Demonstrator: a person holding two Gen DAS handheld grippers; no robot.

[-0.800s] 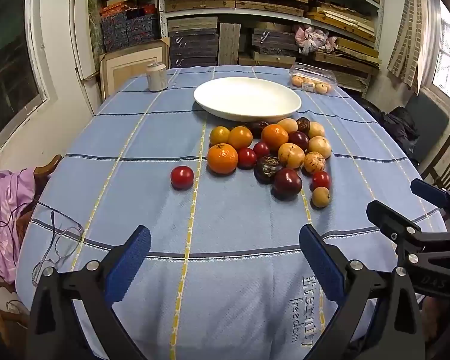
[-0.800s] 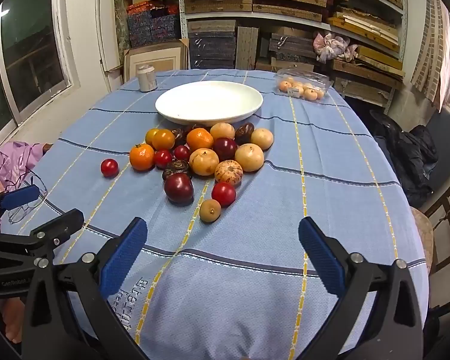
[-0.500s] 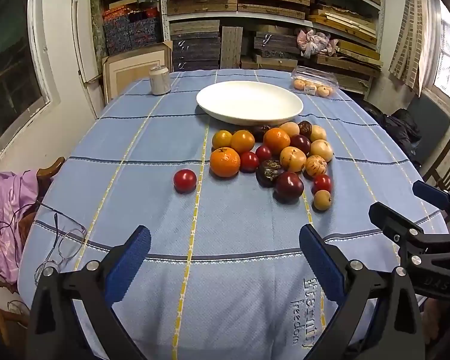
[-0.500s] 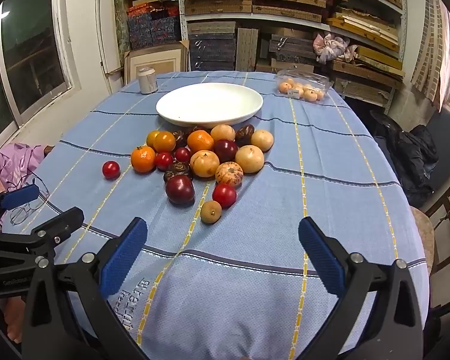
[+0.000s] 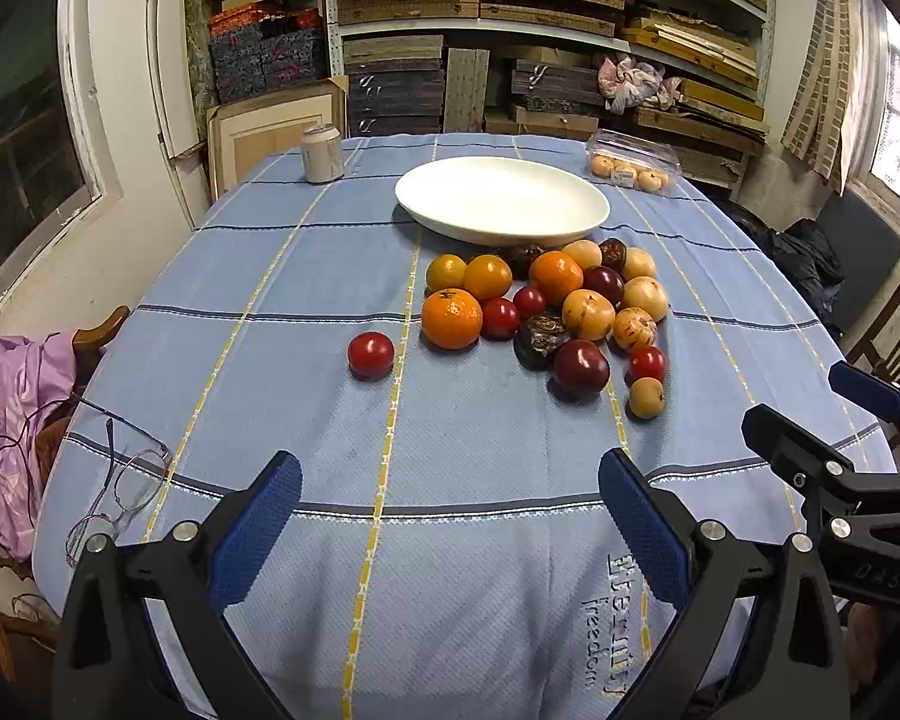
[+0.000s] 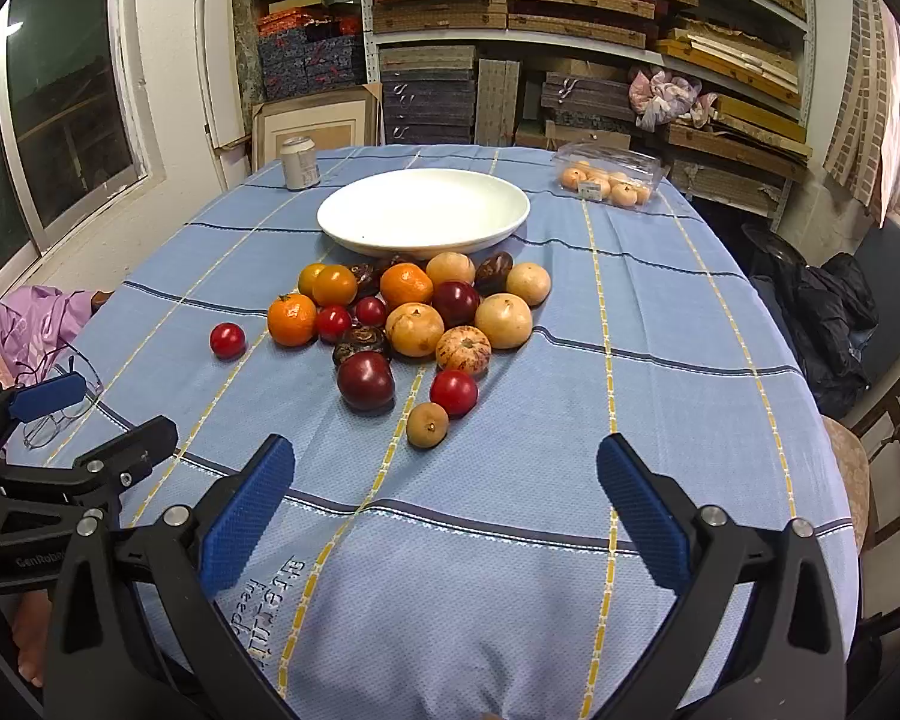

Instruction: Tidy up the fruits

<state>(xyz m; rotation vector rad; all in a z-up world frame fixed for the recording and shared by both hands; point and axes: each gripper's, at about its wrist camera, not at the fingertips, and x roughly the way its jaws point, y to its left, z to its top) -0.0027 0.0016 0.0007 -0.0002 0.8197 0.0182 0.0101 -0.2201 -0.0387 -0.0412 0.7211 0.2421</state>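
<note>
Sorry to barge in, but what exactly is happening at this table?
A person holds two grippers above the near table edge, the left gripper and right gripper both open and empty. The fruits lie heaped on the tablecloth before the plate, one tomato apart. Nothing is on the plate.

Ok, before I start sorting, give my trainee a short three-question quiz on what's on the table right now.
1. True or false: the white plate already holds fruit.
2. Which piece lies apart from the fruit pile, on its left in both views: (a) an orange, (b) the lone red fruit, (c) a dark plum?
3. What stands at the far left of the table, beyond the plate?

Key:
1. False; it holds nothing.
2. (b).
3. A drink can.
</note>
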